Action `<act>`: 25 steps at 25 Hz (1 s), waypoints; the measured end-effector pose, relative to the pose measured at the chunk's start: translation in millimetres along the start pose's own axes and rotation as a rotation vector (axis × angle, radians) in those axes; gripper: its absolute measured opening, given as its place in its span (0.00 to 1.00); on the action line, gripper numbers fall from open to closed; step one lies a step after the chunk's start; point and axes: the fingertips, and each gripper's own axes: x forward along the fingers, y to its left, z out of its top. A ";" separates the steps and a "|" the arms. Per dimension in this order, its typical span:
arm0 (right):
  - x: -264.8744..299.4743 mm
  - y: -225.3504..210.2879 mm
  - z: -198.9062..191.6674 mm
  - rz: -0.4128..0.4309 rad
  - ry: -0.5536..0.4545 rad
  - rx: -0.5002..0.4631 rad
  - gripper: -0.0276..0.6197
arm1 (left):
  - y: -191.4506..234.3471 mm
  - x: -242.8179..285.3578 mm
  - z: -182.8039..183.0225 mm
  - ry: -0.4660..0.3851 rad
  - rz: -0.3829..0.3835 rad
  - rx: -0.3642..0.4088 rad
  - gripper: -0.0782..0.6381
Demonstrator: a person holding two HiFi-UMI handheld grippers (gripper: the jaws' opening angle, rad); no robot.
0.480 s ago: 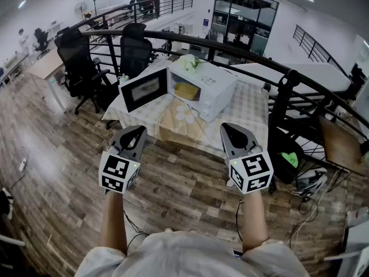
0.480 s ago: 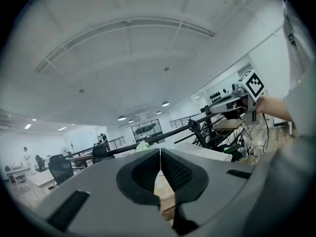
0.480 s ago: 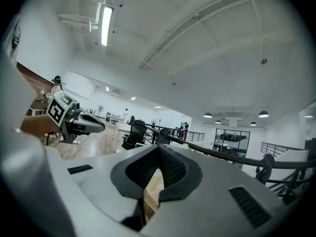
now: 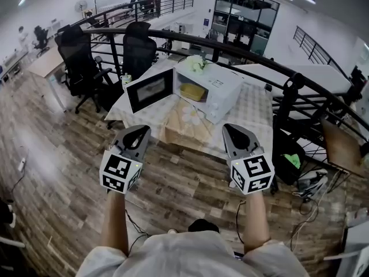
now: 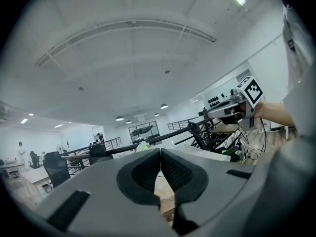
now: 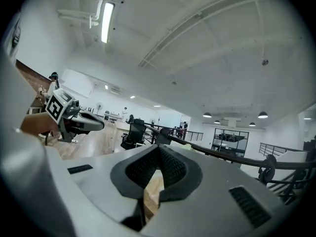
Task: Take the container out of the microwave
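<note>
Well, I stood well back from the cloth-covered surface (image 4: 251, 115), with my left claw (image 4: 144, 129) and right claw (image 4: 228, 127) held out side by side, roughly level and pointed toward the boxy white microwave (image 4: 218, 91). Both claws were clenched, pads pressed together with nothing between them, which suited carrying them forward rather than reaching. The microwave's dark-windowed door (image 4: 150, 89) hung open to the left, so the cavity faced me and the shallow yellow container (image 4: 192, 91) sat plainly inside it, untouched. I judged the task barely begun: the open door spared me a step, but I had to close the gap to the surface and release a claw before any grip on the container was possible. A pale green bunch of flowers (image 4: 197, 63) on the microwave's top sat clear of the opening.
</note>
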 end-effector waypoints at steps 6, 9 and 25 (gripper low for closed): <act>31.1 5.6 -7.1 -0.003 0.017 0.008 0.06 | 24.9 8.7 -19.5 0.021 0.006 0.005 0.14; 53.5 0.9 -11.7 -0.002 0.020 0.004 0.06 | 39.5 22.9 -29.2 0.033 0.015 0.009 0.14; 231.9 -116.9 -44.4 0.043 0.055 -0.005 0.06 | 115.5 216.9 -43.6 0.073 0.035 -0.002 0.14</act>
